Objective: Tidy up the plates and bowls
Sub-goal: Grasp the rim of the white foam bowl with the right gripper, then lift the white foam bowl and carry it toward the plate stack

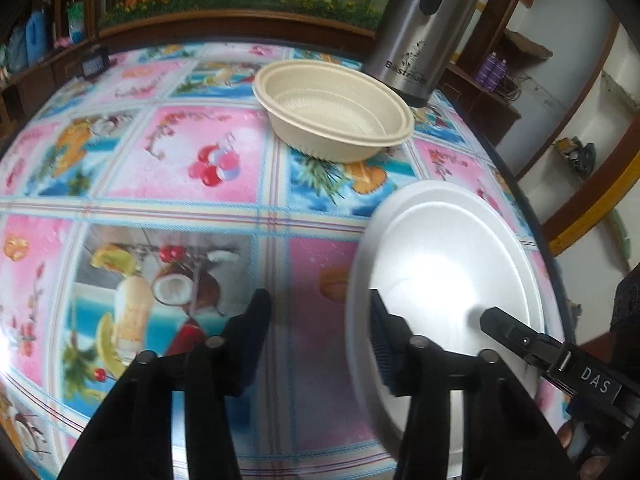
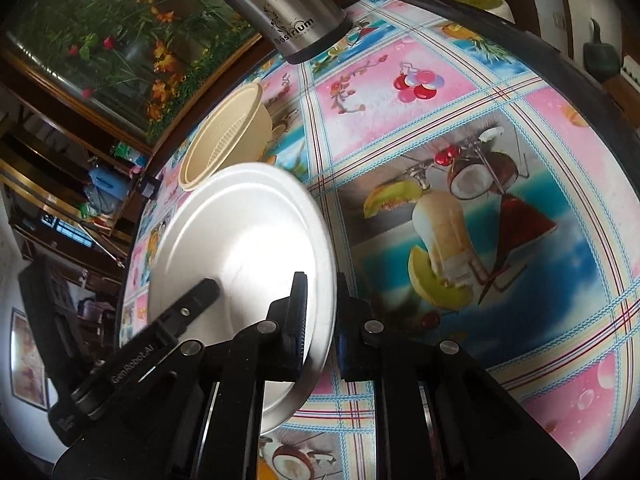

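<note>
A white plate [image 1: 444, 264] [image 2: 244, 232] is at the right of the left wrist view, above the fruit-print tablecloth [image 1: 180, 168]. My right gripper [image 2: 322, 280] is shut on its near rim, one pad on each face. One right finger [image 1: 504, 326] lies across the plate's top. My left gripper [image 1: 318, 304] stands open around the plate's left rim. Its right finger [image 1: 382, 336] lies against the plate and its left finger [image 1: 256, 316] stands clear. A left finger [image 2: 196, 300] rests over the plate's face. A beige ribbed bowl [image 1: 336, 112] [image 2: 224, 140] sits further back.
A steel thermos jug [image 1: 424, 28] [image 2: 280, 12] stands just behind the bowl near the table's far corner. The table's dark edge [image 1: 516, 196] runs close beside the plate. Shelves with bottles [image 1: 32, 40] and a framed flower picture [image 2: 120, 40] line the walls.
</note>
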`<state>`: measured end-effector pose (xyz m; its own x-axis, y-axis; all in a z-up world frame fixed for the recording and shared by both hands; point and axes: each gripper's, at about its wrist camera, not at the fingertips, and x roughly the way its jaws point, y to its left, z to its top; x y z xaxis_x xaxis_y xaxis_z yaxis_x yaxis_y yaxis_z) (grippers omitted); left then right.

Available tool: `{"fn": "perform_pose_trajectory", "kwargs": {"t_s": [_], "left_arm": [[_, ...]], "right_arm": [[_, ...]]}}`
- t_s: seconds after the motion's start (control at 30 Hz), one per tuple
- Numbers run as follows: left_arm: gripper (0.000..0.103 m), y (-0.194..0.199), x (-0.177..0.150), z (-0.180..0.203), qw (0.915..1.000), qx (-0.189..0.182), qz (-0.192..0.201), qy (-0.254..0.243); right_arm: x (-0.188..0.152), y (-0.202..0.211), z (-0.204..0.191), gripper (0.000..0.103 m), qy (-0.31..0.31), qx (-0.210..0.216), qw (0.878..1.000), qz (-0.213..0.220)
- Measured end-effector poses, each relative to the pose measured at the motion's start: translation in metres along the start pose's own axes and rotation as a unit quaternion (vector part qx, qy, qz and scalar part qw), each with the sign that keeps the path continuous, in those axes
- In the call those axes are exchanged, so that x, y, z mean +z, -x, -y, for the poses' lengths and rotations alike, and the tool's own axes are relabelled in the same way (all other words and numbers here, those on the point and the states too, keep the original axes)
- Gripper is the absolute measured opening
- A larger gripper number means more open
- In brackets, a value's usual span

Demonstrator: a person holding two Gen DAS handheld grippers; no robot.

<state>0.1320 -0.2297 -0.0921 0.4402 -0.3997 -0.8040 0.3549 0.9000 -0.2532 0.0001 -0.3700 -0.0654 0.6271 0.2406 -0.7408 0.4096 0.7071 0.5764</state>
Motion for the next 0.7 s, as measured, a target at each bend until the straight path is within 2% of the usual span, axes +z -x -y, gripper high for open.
{"fn": "perform_pose_trajectory", "kwargs": {"t_s": [0.3,0.47,0.53,0.6,0.67,0.7], "left_arm": [[0.022,0.004,-0.003,0.004,0.9996,-0.025,-0.002,-0.01],[0.012,0.005,-0.003,0.005,0.9996,-0.022,0.0,-0.016],[0.012,0.005,-0.003,0.005,0.9996,-0.023,-0.002,-0.018],[0.007,0.004,-0.003,0.006,0.9996,-0.02,-0.006,-0.021],[0.007,0.004,-0.003,0.005,0.9997,-0.012,-0.003,-0.022],[0.007,0.005,-0.002,0.004,0.9997,-0.008,-0.001,-0.021]], "right_arm": [[-0.001,0.009,0.0,0.01,-0.005,0.006,1.0,0.018],[0.0,0.002,0.006,0.012,-0.026,0.024,0.999,-0.008],[0.0,-0.001,0.013,0.015,-0.051,0.046,0.997,-0.025],[0.001,-0.002,0.017,0.018,-0.068,0.062,0.995,-0.034],[0.002,0.002,0.018,0.025,-0.073,0.072,0.994,-0.026],[0.002,0.007,0.017,0.033,-0.07,0.067,0.995,-0.018]]}}
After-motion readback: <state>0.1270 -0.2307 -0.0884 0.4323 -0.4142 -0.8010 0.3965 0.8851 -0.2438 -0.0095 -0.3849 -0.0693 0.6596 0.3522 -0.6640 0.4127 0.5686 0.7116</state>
